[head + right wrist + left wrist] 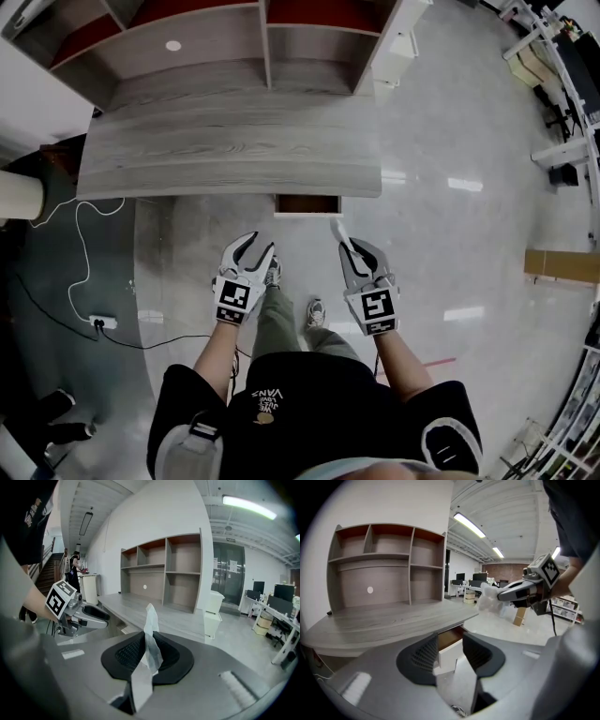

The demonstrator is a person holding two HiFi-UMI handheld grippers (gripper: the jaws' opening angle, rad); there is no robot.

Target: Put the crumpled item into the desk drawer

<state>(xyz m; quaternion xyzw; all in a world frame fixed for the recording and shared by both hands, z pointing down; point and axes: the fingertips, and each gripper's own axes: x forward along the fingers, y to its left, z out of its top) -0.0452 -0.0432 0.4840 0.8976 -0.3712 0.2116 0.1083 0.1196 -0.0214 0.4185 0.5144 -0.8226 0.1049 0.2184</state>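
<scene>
The crumpled item (pixel 151 637) is a white, tissue-like wad. My right gripper (pixel 147 651) is shut on it, and it sticks up past the fingertips. In the head view the right gripper (pixel 349 246) holds the crumpled item (pixel 338 230) just in front of the desk drawer (pixel 307 203), which is pulled out a little under the front edge of the grey desk (pixel 234 150). My left gripper (pixel 253 246) hovers to the left at the same height, open and empty. In the left gripper view the drawer (pixel 449 639) shows between the open jaws of the left gripper (pixel 450 652).
A shelf hutch (pixel 262 37) stands on the back of the desk. A power strip with a white cable (pixel 101 322) lies on the floor at the left. A cardboard box (pixel 562 265) sits far right. The person's shoes (pixel 316 312) are under the grippers.
</scene>
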